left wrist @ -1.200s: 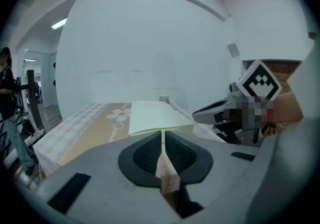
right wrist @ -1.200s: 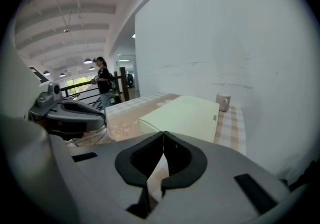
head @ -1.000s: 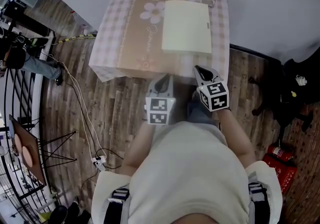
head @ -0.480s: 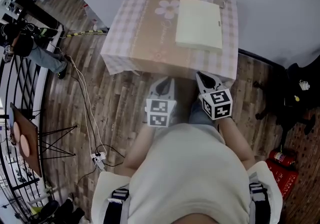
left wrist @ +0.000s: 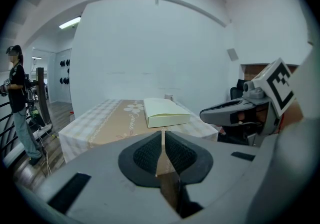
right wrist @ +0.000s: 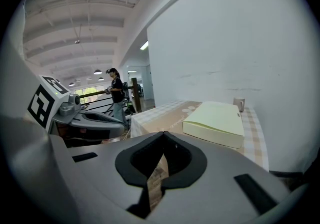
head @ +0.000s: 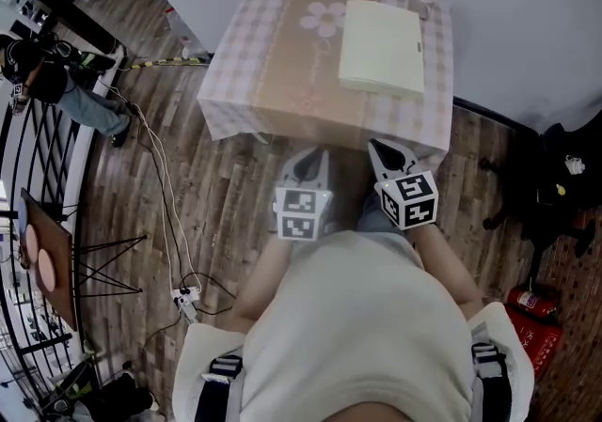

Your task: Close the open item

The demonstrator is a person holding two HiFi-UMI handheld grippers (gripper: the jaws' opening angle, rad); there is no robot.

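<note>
A pale yellow flat box [head: 381, 49] lies with its lid down on the right half of a table under a checked cloth [head: 273, 72]. It also shows in the left gripper view [left wrist: 165, 113] and the right gripper view [right wrist: 215, 123]. My left gripper [head: 306, 159] and right gripper [head: 384, 149] hover side by side over the floor, just short of the table's front edge. Both point at the table, apart from the box. Seen from its own camera, the left gripper [left wrist: 163, 133] is shut on nothing, and so is the right gripper [right wrist: 162, 134].
A small cup [right wrist: 239, 104] stands behind the box near the white wall. A person [head: 47, 82] stands by a railing at the far left. Cables [head: 160, 185] run over the wooden floor. A black chair [head: 555, 185] and red extinguishers [head: 531, 317] are on the right.
The head view has swung, so the table and box now sit further right in it. Both grippers have shifted slightly along the table's front edge, still shut and side by side.
</note>
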